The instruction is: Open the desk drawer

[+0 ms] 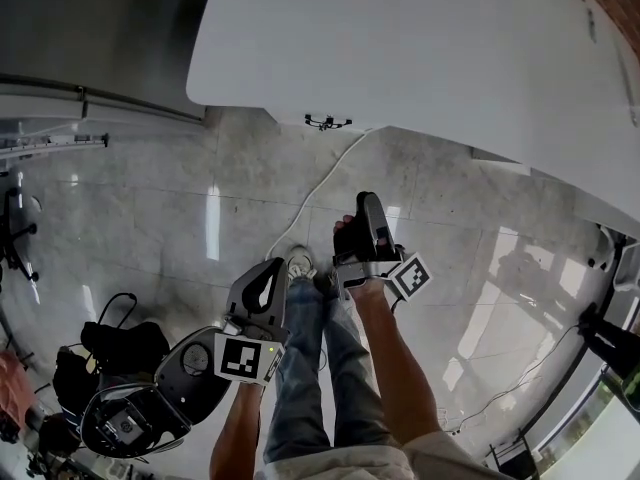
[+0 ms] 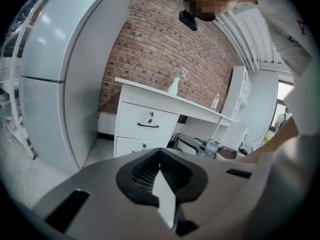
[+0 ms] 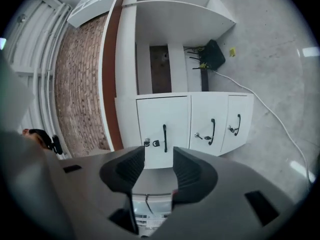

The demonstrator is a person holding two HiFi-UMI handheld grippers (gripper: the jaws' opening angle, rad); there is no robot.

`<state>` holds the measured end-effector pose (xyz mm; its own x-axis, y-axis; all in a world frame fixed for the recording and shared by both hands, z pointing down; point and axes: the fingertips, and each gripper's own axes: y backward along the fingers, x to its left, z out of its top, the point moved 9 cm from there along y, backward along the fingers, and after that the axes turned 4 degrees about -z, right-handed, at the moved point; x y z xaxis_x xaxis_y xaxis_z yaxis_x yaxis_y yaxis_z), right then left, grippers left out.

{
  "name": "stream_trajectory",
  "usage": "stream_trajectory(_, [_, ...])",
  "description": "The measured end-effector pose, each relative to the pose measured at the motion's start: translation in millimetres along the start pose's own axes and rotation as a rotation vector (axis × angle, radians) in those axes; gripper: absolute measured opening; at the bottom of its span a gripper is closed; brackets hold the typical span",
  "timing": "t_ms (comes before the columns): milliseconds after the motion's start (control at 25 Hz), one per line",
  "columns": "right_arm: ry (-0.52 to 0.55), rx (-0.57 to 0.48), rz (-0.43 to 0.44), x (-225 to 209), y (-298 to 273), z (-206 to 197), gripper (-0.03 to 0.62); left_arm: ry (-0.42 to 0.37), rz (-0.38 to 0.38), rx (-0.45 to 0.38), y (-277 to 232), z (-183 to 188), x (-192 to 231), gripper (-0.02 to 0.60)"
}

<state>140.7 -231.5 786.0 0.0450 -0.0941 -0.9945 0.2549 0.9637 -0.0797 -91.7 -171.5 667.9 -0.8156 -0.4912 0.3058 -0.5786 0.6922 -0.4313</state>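
The white desk shows only its top in the head view, and the drawers are hidden beneath it. In the left gripper view its drawer stack faces me some way off, with a black handle on the top drawer. The right gripper view, rolled sideways, shows three drawers, each with a black handle. My right gripper is open with nothing between its pads, short of the desk. My left gripper is shut and empty, held lower and further back.
A white cable runs over the tiled floor from under the desk. A black bag and a round grey device lie at my left. A tall white fridge stands left of the desk. A vase sits on top.
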Motion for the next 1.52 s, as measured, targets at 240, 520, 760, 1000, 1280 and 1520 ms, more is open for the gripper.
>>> stream_trajectory(240, [0.017,-0.001,-0.043,-23.3,-78.3,14.9,0.173,0.026,-0.039,-0.002,-4.4,2.8,-13.5,0.011])
stream_trajectory(520, [0.042,0.004,-0.065,-18.5,-144.6,21.2,0.173,0.072,-0.069,-0.006,-9.5,8.1,-23.6,0.011])
stream_trajectory(760, [0.089,0.007,-0.036,-2.7,-161.4,27.4,0.041,0.051,-0.069,0.001,-9.5,5.7,-14.2,0.011])
stream_trajectory(1000, [0.084,-0.005,-0.034,-2.9,-161.4,26.9,0.040,0.095,-0.069,-0.004,-11.2,9.6,-12.4,0.011])
stream_trajectory(1280, [0.052,-0.011,-0.041,1.9,-153.3,17.1,0.037,0.066,-0.074,-0.011,-7.1,6.6,-5.7,0.011])
stream_trajectory(1520, [0.040,-0.010,-0.057,0.3,-112.0,4.6,0.037,0.084,-0.070,-0.025,-8.7,15.2,-6.7,0.011])
